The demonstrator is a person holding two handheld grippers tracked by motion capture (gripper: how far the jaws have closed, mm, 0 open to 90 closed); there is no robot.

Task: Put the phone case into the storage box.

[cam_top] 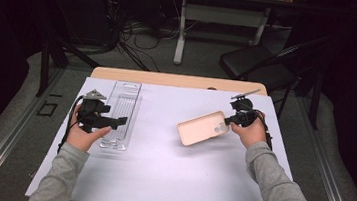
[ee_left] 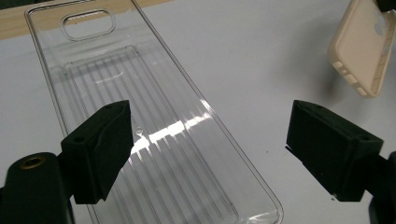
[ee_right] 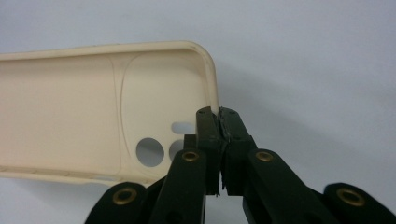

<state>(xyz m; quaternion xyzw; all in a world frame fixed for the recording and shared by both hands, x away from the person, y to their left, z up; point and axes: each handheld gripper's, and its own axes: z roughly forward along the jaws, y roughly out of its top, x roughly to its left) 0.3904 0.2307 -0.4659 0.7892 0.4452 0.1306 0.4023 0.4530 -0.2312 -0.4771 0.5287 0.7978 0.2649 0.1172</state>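
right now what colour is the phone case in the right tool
Cream phone case, clearest in the right gripper view.

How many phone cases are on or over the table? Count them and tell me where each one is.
1. The cream phone case is at the right side of the white table, pinched by its edge in the right gripper. The clear tray at the left is packaging, not a case.

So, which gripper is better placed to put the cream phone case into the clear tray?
Right. The right gripper already clamps the phone case; the left gripper is open above the clear tray.
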